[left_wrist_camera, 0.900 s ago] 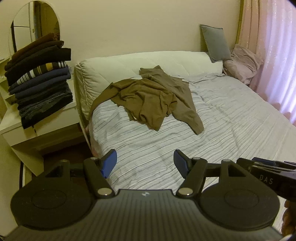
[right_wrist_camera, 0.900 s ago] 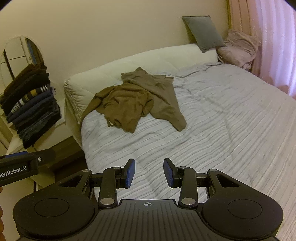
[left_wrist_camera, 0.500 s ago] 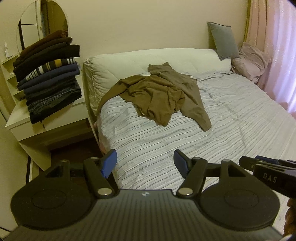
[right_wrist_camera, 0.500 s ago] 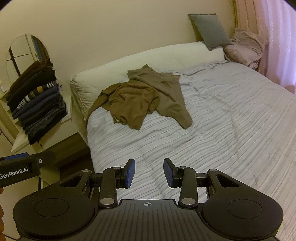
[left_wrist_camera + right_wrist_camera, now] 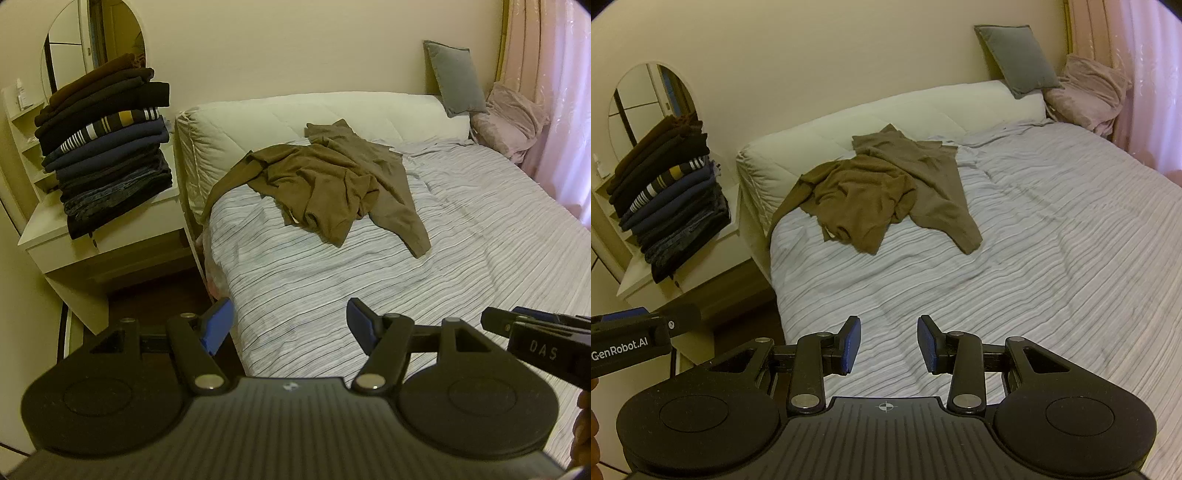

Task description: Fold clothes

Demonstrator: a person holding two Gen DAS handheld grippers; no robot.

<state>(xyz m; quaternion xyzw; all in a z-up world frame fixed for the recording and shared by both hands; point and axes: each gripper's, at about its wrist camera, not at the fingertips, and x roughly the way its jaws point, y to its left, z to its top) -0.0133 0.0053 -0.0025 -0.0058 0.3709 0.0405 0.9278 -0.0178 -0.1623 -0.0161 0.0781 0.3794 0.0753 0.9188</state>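
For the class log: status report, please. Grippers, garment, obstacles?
Left hand-held gripper open, empty; right hand-held gripper open, empty. Brown top crumpled on bed, untouched. Nothing between grippers and top.

Both wrist views look from the near foot of the bed (image 5: pixel 480 236) toward its far headboard, well back, sharing the brown garment (image 5: pixel 332 188) and the folded stack on the left (image 5: pixel 668 199).

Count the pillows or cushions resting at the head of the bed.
2: a square grey cushion leaning upright against the wall above the white padded headboard, and a crumpled pink pillow beside it by the pink curtain. More may be hidden.
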